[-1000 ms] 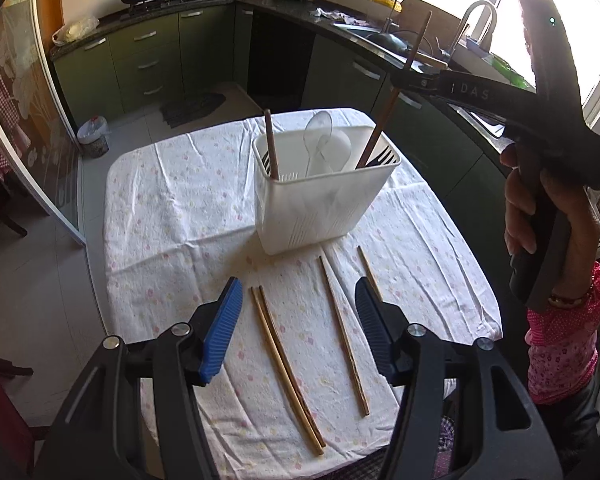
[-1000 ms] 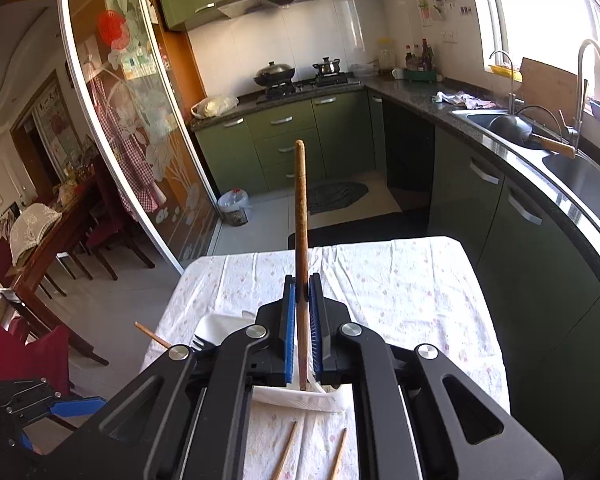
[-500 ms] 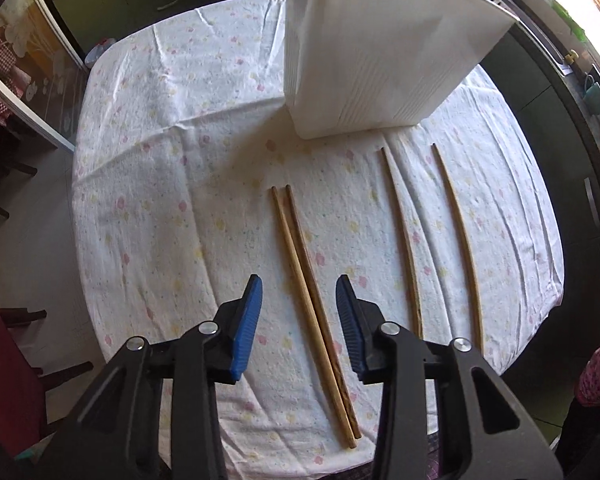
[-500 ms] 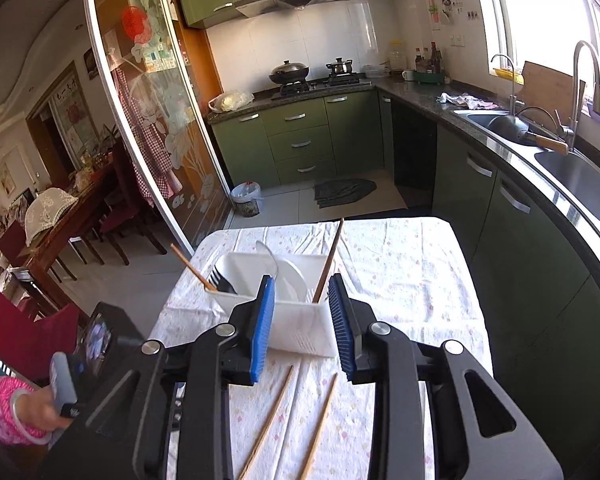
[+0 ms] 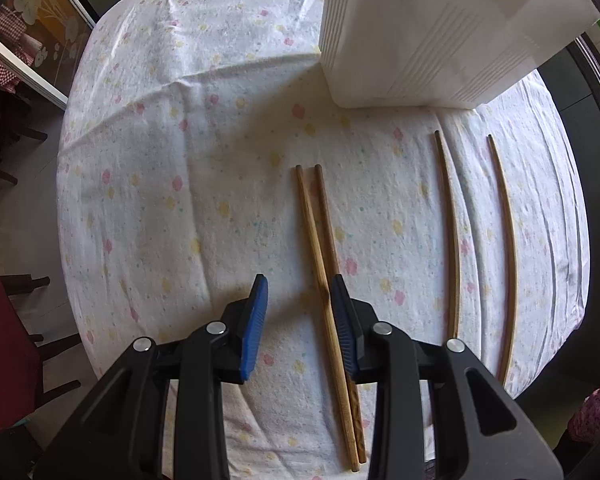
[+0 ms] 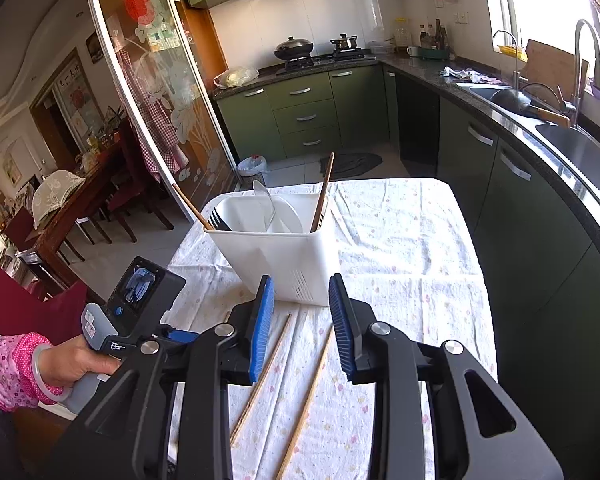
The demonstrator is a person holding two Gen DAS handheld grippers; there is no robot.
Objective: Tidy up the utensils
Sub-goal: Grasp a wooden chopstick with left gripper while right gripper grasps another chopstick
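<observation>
A white utensil holder (image 6: 278,252) stands on the floral tablecloth (image 5: 188,168); it also shows in the left wrist view (image 5: 428,40). It holds two chopsticks (image 6: 322,196), a fork and a clear spoon. My left gripper (image 5: 300,320) is open, low over the table, with a pair of brown chopsticks (image 5: 324,264) lying between its fingers, close to the right one. Two thinner chopsticks (image 5: 480,236) lie apart to the right. My right gripper (image 6: 302,320) is open and empty above those two chopsticks (image 6: 288,380), short of the holder.
The table's front edge is close under both grippers. Dark red chairs (image 5: 8,360) stand at the left. Green kitchen cabinets (image 6: 304,116), a sink counter (image 6: 540,120) and a glass sliding door (image 6: 156,92) surround the table.
My right gripper let go of the chopstick into the holder, opened and drew back. My left gripper dropped toward the table and narrowed around the brown chopstick pair.
</observation>
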